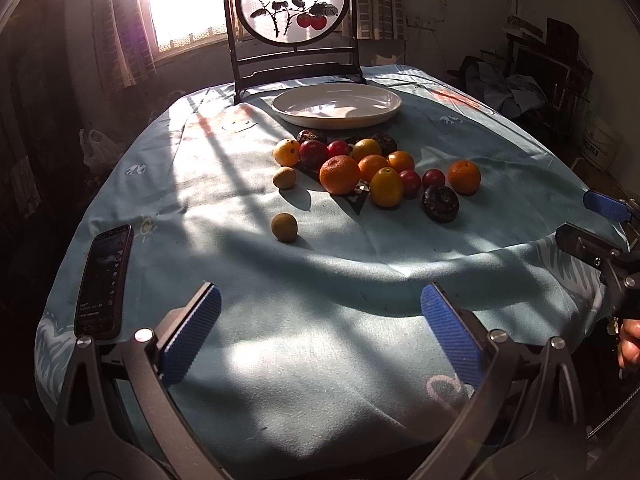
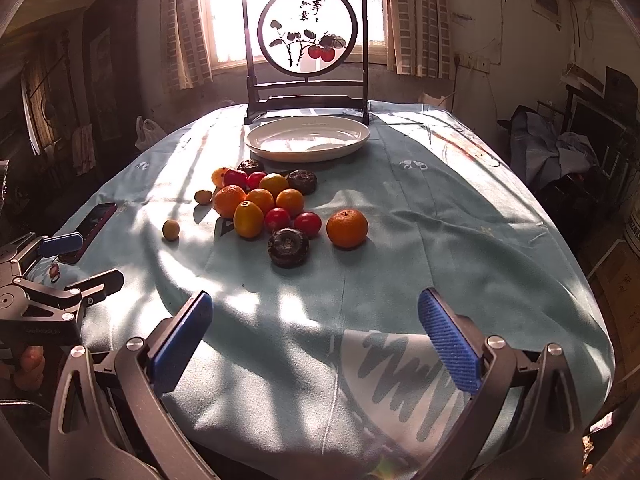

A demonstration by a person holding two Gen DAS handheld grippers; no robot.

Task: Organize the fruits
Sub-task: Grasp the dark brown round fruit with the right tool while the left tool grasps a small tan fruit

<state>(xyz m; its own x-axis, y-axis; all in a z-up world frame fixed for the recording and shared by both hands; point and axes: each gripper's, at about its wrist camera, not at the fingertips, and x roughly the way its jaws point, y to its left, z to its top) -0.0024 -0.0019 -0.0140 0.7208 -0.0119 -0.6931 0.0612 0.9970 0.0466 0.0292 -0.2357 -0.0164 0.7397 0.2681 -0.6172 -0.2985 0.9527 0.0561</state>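
Both grippers, left (image 1: 320, 332) and right (image 2: 316, 340), are held spread and empty at lower frame. Fruits (image 1: 372, 172) lie heaped mid-frame; plate (image 1: 384, 114), apparently bare, awaits behind.

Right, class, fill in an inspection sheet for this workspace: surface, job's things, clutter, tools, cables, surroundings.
Surface: round table under a rumpled pale blue cloth, streaked with sun and shadow.
Job's things: wide white ceramic plate, empty, at the far side; pile of oranges, red and dark fruits on the cloth in front of it; one orange and two small greenish fruits lie apart.
Clutter: dark smartphone near the left edge; dark wooden screen with a round painted panel behind the plate.
Tools: left tool open, empty; right tool open, empty.
Cables: nothing seen.
Surroundings: bright curtained window; dim, crowded room corners.
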